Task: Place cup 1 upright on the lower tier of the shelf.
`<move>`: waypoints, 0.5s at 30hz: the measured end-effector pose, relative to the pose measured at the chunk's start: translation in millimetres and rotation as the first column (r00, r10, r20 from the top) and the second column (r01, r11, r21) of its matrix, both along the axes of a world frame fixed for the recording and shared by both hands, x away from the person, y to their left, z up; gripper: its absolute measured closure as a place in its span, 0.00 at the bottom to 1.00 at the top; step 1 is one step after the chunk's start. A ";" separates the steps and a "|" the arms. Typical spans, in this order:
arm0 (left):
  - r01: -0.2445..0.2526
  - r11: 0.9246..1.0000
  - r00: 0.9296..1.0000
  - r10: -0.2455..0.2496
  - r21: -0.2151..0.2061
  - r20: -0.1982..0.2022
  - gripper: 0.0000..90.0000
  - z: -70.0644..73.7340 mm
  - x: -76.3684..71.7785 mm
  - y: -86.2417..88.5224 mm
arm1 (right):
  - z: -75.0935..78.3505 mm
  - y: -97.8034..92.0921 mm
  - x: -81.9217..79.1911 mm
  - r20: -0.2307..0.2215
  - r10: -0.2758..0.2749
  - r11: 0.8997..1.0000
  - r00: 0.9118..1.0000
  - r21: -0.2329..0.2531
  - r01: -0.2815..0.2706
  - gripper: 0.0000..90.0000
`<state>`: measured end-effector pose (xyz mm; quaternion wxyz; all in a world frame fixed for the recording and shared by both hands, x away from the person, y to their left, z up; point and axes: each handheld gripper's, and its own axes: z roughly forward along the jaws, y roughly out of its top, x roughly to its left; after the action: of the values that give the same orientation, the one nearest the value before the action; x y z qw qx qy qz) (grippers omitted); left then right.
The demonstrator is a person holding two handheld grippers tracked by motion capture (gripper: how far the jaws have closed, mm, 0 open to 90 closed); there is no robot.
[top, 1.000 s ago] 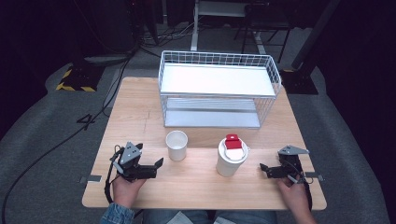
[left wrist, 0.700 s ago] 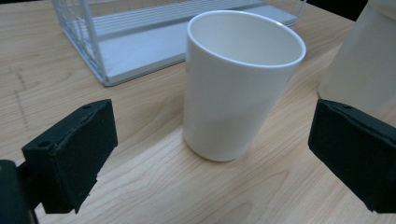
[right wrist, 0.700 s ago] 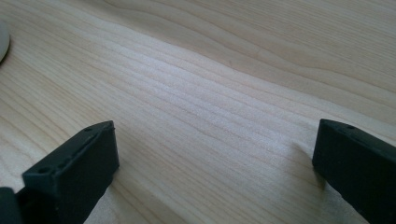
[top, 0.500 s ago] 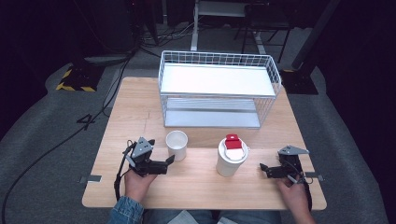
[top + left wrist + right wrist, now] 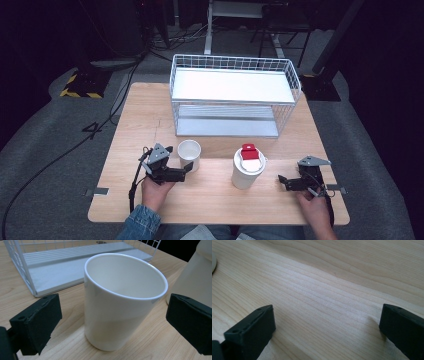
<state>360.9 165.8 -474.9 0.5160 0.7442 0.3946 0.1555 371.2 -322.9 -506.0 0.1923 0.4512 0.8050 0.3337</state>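
A small white cup (image 5: 189, 151) stands empty and upright near the table's front, left of centre. My left gripper (image 5: 186, 168) is open just in front of it. In the left gripper view the cup (image 5: 122, 302) stands between the two spread jaws of the left gripper (image 5: 116, 312), and neither pad touches it. A taller white cup (image 5: 246, 172) with a red piece (image 5: 249, 151) on its white lid stands to the right. My right gripper (image 5: 283, 181) rests low at the front right, open, with bare wood between the jaws of the right gripper (image 5: 327, 322).
A white wire rack (image 5: 235, 95) with two shelves takes up the back half of the wooden table (image 5: 140, 120). Its lower shelf (image 5: 50, 270) lies just behind the small cup. The taller cup's side (image 5: 192, 277) stands close to the left gripper's right jaw.
My left gripper has moved right and forward, up to the small white cup. The right gripper and both cups have stayed where they were.
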 end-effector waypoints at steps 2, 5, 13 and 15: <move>0.008 1.000 1.000 -0.008 0.000 -0.006 0.04 -2.2 1.8 -1.7 | 0.0 0.0 0.0 0.000 0.000 1.000 1.000 0.000 0.000 0.01; 0.020 1.000 1.000 -0.020 -0.002 -0.023 0.08 -6.7 6.5 -2.7 | 0.0 0.0 0.0 0.000 0.000 1.000 1.000 0.000 0.000 0.01; 0.032 0.998 0.999 -0.031 0.053 -0.021 0.14 -12.0 10.2 -11.5 | 0.0 0.3 -0.1 0.000 -0.004 1.000 1.000 0.000 0.004 0.01; 0.032 0.998 0.999 -0.031 0.056 -0.028 0.14 -13.0 11.2 -12.3 | 0.0 0.3 -0.1 0.000 -0.004 1.000 1.000 0.000 0.004 0.01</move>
<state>372.1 153.5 -487.9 0.4917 0.7667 0.3851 0.1485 371.1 -322.7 -506.0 0.1931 0.4529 0.8041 0.3333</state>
